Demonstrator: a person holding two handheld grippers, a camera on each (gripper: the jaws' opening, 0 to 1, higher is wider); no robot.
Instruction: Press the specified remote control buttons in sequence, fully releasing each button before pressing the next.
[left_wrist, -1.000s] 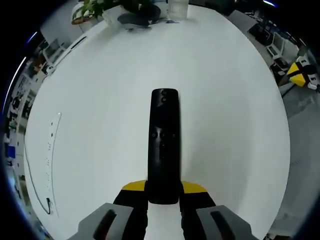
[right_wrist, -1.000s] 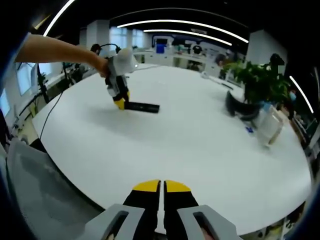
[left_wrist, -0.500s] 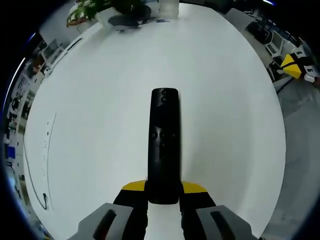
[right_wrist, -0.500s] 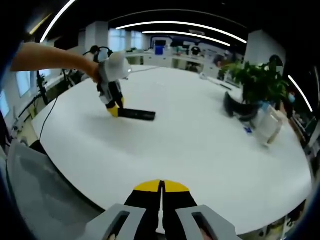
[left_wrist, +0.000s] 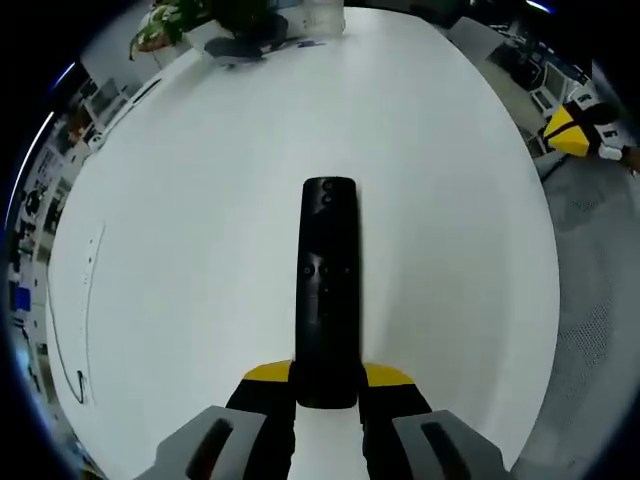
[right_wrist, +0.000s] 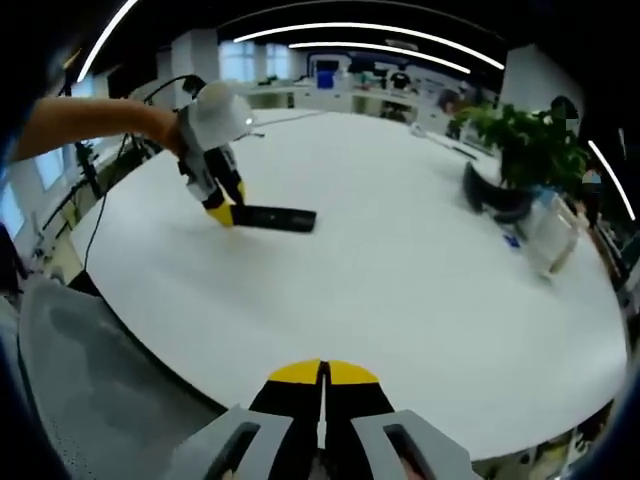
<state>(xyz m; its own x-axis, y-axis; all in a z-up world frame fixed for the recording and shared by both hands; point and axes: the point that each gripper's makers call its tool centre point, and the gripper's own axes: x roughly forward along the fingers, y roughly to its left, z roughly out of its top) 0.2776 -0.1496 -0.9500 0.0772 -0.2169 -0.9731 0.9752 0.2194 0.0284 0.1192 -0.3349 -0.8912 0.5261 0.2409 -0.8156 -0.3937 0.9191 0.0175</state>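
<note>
In the left gripper view, the left gripper (left_wrist: 327, 395) is closed on the near end of the black remote control (left_wrist: 328, 290), with one yellow-tipped jaw at each side of it. The remote points straight away from the gripper, over the white counter (left_wrist: 200, 200). Its face with the small buttons is turned up toward the camera, and two round buttons are near its far end. At the far edge of the counter there is a green plant (left_wrist: 175, 20) and a dark object (left_wrist: 245, 45) beside it. A thin cable (left_wrist: 85, 310) lies along the counter's left side. At the right edge of this view, beyond the counter, the yellow tip of the right gripper (left_wrist: 562, 128) is seen.

In the right gripper view, the right gripper (right_wrist: 322, 385) has its two jaws pressed together with only a thin line between them, and it holds nothing. It hangs above the near edge of the counter (right_wrist: 420, 290). Well apart from it, at the far left part of the counter, the left gripper (right_wrist: 222, 212) holds the remote control (right_wrist: 275, 217) by one end, and the remote lies low and flat over the surface; I cannot tell if it touches. A person's forearm (right_wrist: 85, 125) reaches to this gripper from the left. On the right side stand the plant (right_wrist: 530, 150), the dark object (right_wrist: 490, 195) and a clear container (right_wrist: 555, 235). A grey chair back (right_wrist: 90, 380) is at the lower left.
</note>
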